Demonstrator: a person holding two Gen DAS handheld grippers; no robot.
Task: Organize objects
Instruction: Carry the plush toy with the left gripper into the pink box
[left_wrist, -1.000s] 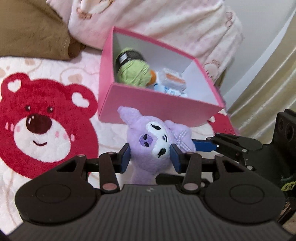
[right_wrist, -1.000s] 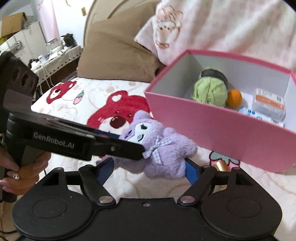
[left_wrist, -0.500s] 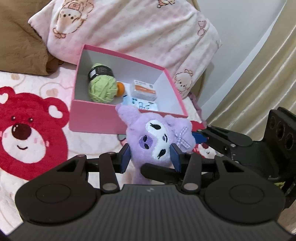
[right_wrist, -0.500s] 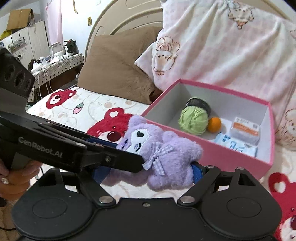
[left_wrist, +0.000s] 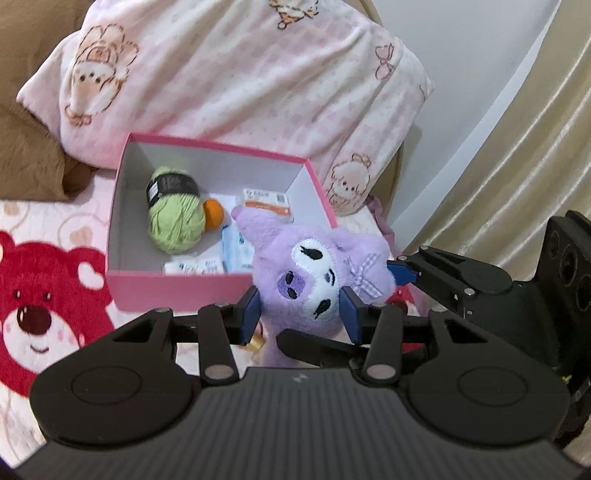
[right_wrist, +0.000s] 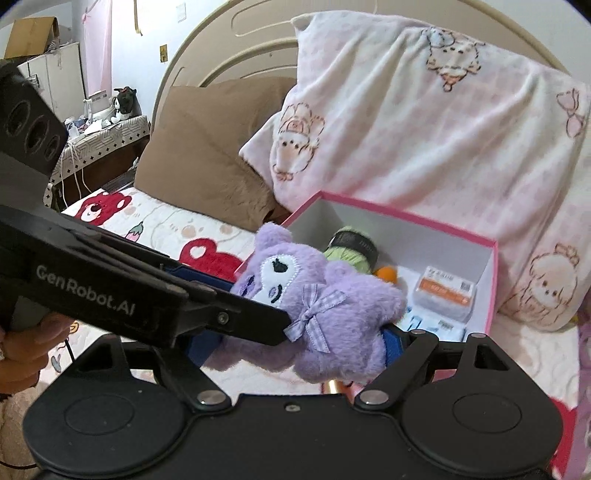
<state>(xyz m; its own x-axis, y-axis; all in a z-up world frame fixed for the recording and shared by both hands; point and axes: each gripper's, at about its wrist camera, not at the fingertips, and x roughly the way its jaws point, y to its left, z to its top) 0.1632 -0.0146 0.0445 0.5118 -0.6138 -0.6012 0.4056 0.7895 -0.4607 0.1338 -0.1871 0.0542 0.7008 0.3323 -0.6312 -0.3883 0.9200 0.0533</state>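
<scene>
Both grippers hold one purple plush toy (left_wrist: 314, 273) in the air, at the near right corner of an open pink box (left_wrist: 177, 286). My left gripper (left_wrist: 300, 314) is shut on the toy's head. My right gripper (right_wrist: 291, 347) is shut on its body (right_wrist: 332, 321), coming in from the right in the left wrist view. The box (right_wrist: 491, 280) holds a green yarn ball (left_wrist: 175, 221), a small orange ball (left_wrist: 214, 214), a white-and-orange packet (left_wrist: 267, 201) and blue-and-white packets (left_wrist: 232, 251).
The box stands on a bed cover with red bear prints (left_wrist: 40, 306). A pink pillow (left_wrist: 229, 81) and a brown pillow (right_wrist: 207, 155) lie behind it. A curtain (left_wrist: 517, 147) hangs at the right. A small gold object (right_wrist: 332, 386) lies on the cover under the toy.
Both grippers have lifted the plush toy off the bed cover and carried it up and toward the box; the box now shows from higher above.
</scene>
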